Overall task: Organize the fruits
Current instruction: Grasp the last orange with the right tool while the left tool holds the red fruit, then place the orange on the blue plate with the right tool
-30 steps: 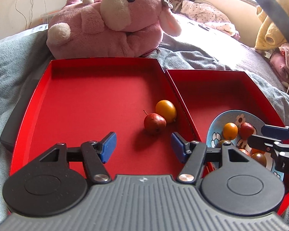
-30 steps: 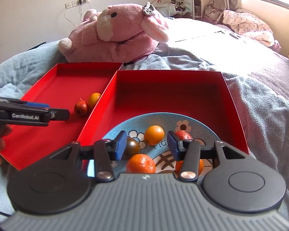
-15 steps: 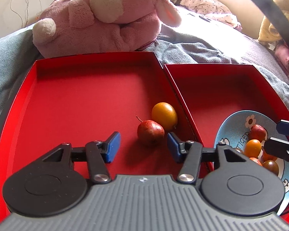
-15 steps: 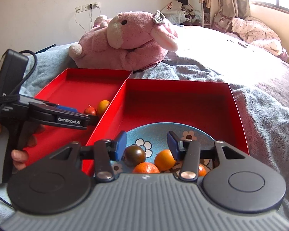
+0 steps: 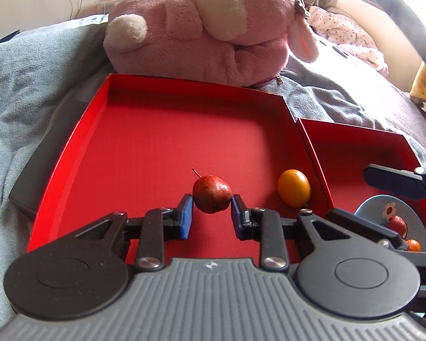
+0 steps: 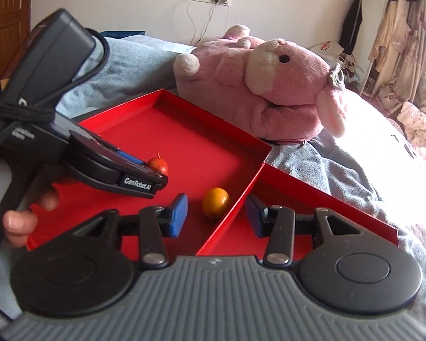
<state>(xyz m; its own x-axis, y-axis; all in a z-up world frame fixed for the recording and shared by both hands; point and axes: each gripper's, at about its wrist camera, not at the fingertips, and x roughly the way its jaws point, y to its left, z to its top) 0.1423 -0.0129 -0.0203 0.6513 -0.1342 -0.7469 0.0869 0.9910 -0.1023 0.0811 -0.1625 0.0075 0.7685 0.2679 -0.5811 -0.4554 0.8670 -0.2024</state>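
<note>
Red fruit point(image 5: 212, 189) clamped between left gripper point(image 5: 212, 209) pads, raised off left red tray point(image 5: 144, 142) for sorting; orange fruit point(image 6: 215, 199) beside divider; right gripper point(image 6: 216, 215) agape, unladen, poised over it.

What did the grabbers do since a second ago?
The left gripper moved forward and closed on the red fruit, which now sits mid-tray. The right gripper swung left off the plate and remains open. The orange fruit stayed by the tray wall.

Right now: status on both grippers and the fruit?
Left gripper shut on red fruit in left tray. Right gripper open, empty. Orange fruit beside it, nothing blocking.
</note>
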